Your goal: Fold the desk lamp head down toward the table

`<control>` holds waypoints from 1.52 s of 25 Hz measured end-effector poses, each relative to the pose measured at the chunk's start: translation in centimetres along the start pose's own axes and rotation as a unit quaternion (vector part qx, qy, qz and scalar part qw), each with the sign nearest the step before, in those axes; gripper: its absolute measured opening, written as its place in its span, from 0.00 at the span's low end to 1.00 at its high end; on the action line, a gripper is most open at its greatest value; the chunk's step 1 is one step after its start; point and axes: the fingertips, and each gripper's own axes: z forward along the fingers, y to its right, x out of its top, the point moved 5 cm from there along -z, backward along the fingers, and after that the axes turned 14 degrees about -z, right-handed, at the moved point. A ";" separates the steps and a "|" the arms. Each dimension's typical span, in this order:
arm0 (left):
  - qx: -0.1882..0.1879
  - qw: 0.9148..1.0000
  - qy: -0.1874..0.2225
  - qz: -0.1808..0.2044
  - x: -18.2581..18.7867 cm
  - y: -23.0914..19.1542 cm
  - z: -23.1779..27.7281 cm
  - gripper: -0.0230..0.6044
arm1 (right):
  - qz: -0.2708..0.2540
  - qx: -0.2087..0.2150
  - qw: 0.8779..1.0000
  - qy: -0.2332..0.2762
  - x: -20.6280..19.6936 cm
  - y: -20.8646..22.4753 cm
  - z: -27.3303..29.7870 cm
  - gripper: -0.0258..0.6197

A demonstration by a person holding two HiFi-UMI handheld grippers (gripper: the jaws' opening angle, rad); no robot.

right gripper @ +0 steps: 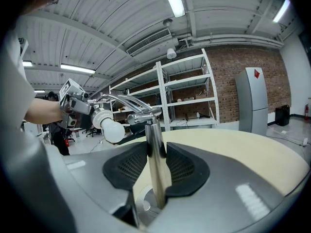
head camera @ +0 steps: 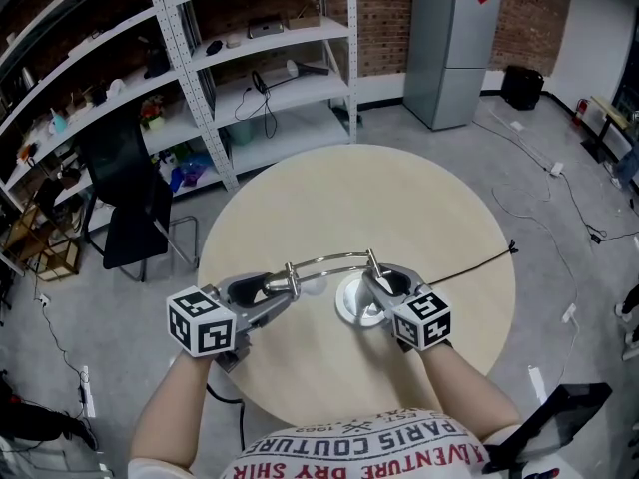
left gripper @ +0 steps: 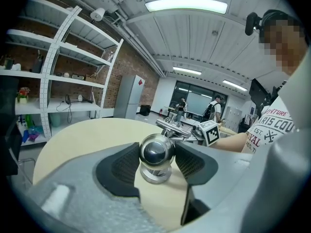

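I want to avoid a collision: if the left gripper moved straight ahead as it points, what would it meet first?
The left gripper is shut on the lamp head; beyond that, probably the lamp's joint by the right gripper, though depth is unclear.

White metal shelving (head camera: 290,88), grey refrigerator (head camera: 454,48), black chair (head camera: 135,208), brick wall (head camera: 384,18) behind
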 end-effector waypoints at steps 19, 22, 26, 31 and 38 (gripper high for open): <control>-0.019 0.999 -0.007 -0.035 -2.5 -1.6 1.3 0.39 | -0.002 0.004 1.000 -0.001 0.0 0.1 -0.3 0.23; -0.021 0.999 -0.011 -0.038 -2.9 -2.0 1.5 0.39 | -0.001 0.004 1.000 -0.002 0.1 0.1 -0.2 0.23; -0.021 0.999 -0.017 -0.041 -3.5 -2.6 1.9 0.39 | -0.001 0.002 1.000 -0.003 0.4 0.0 -0.1 0.23; -0.024 0.998 -0.023 -0.044 -4.4 -3.2 2.8 0.39 | 0.000 0.002 1.000 -0.001 0.2 0.1 0.0 0.23; -0.035 0.998 -0.024 -0.043 -5.0 -3.6 3.6 0.39 | 0.000 0.004 1.000 -0.001 0.4 0.2 -0.1 0.23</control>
